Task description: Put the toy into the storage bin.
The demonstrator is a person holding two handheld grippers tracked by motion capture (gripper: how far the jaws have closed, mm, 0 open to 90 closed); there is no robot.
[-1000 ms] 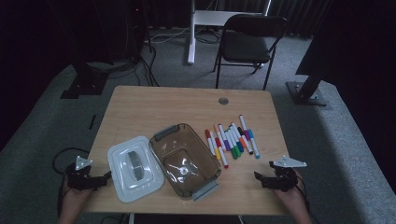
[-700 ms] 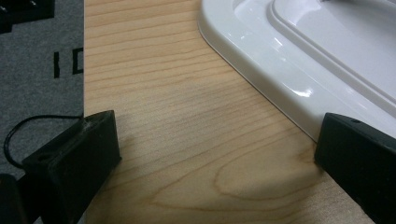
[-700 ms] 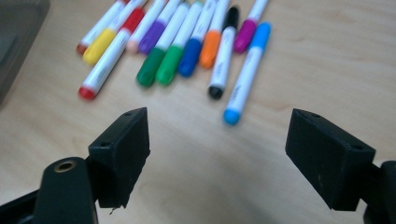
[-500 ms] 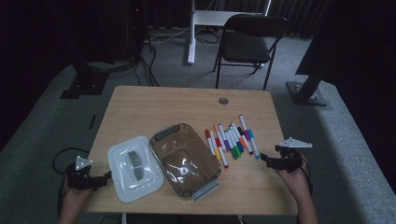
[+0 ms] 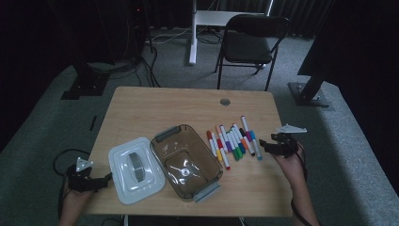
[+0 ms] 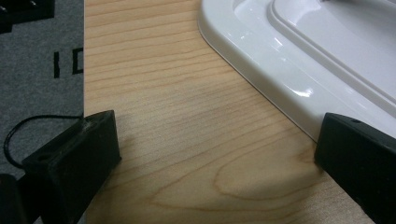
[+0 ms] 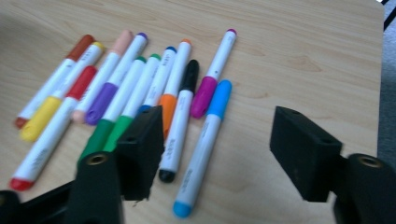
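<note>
Markers (image 5: 233, 140) lie side by side in a loose row on the right half of the table (image 5: 155, 103), close to the open brown container (image 5: 186, 162), so that each one can be picked up alone and dropped in. The container's white lid (image 5: 135, 169) rests flat on the table, touching the container's left side, which leaves the opening free.

The right gripper (image 5: 268, 146) hovers just beside the right end of the row. In the right gripper view its jaws stand about half open with nothing between them; they have just been closing from a wider opening. The light-blue marker (image 7: 203, 144) and the black-capped marker (image 7: 180, 119) lie straight ahead of the gap, so I judge that one of these two is the target. The left gripper (image 5: 101, 181) waits at the near left edge of the table, next to the lid. Its jaws are wide apart and they hold nothing.

Compared with one second ago, the right hand has moved from the near right corner of the table forward toward the markers. The left hand is in the same place as before, and the markers, the container and the lid have not moved.
</note>
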